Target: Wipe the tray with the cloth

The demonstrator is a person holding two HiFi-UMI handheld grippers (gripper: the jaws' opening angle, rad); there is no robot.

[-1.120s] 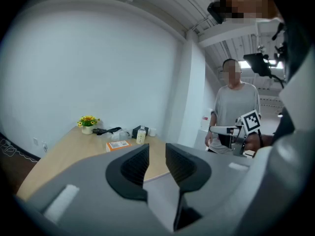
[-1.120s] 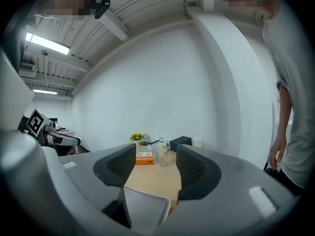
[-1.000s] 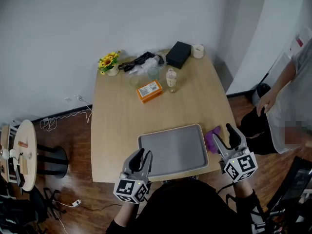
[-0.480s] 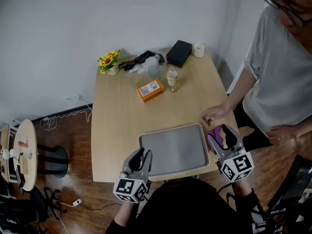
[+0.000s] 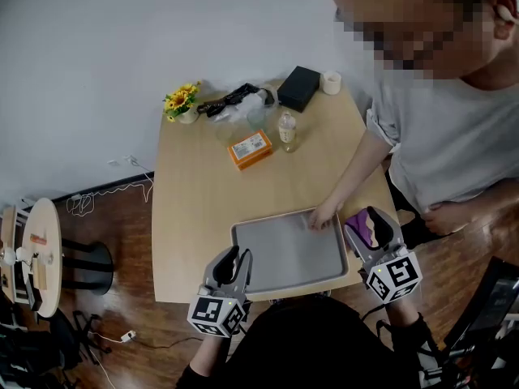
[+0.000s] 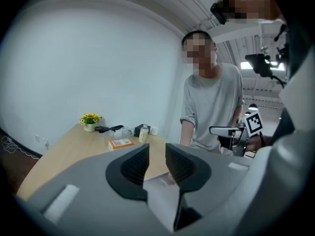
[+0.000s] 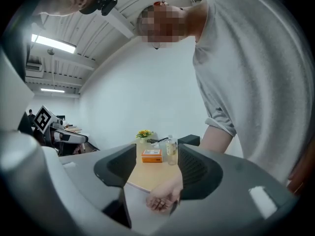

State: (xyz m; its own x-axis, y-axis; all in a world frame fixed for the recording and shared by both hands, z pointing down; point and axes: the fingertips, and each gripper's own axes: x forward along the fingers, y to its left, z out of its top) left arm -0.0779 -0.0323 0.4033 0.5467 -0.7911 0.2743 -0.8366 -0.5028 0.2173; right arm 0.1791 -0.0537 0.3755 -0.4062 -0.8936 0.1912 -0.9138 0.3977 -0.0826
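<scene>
Change: bystander's hand (image 5: pixel 323 215) newly on tray (image 5: pixel 276 259); wiping likely blocked.
Tongs: left gripper (image 6: pixel 156 152) and right gripper (image 7: pixel 156 157) both apart, empty.

Head view: high above the surface (image 5: pixel 195 209), facing steeply down. The whole top is in frame, with the tray (image 5: pixel 284 258) near, at 6 o'clock. Left tool (image 5: pixel 238 256) view: low, close behind its own jaws at the near edge, facing the far end. Right tool (image 5: pixel 366 219) view: likewise low, from the tray's 3 o'clock side. All three share the orange box (image 5: pixel 249 150), and the flowers (image 5: pixel 180 101) at 11 o'clock.
</scene>
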